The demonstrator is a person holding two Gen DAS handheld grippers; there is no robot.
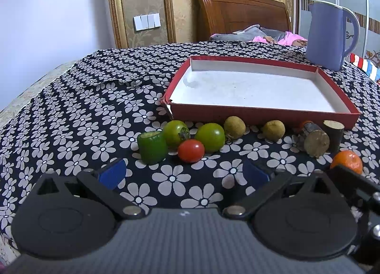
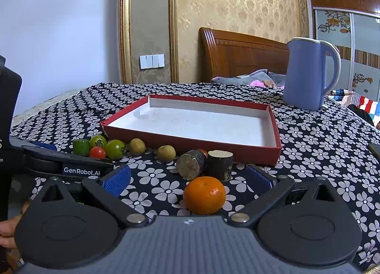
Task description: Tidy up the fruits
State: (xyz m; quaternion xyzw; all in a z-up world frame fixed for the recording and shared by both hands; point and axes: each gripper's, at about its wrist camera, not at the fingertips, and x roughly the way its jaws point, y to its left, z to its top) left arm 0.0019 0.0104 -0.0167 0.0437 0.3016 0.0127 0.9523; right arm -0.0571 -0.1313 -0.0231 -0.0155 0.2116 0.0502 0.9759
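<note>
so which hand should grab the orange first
Right. The orange sits straight ahead between the open right tongs. From the open left tongs it lies far off to the side, with the red tomato ahead instead.

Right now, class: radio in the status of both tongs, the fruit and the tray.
Left tongs open, empty. Right tongs open, round orange mandarin between the fingers, ungripped. Red cardboard tray holds no fruit. Nothing blocking.

We see a black tablecloth [image 1: 95, 107] patterned with white flowers, a red-walled, white-floored cardboard tray [image 1: 258, 113], and a round orange mandarin [image 2: 204, 195].
</note>
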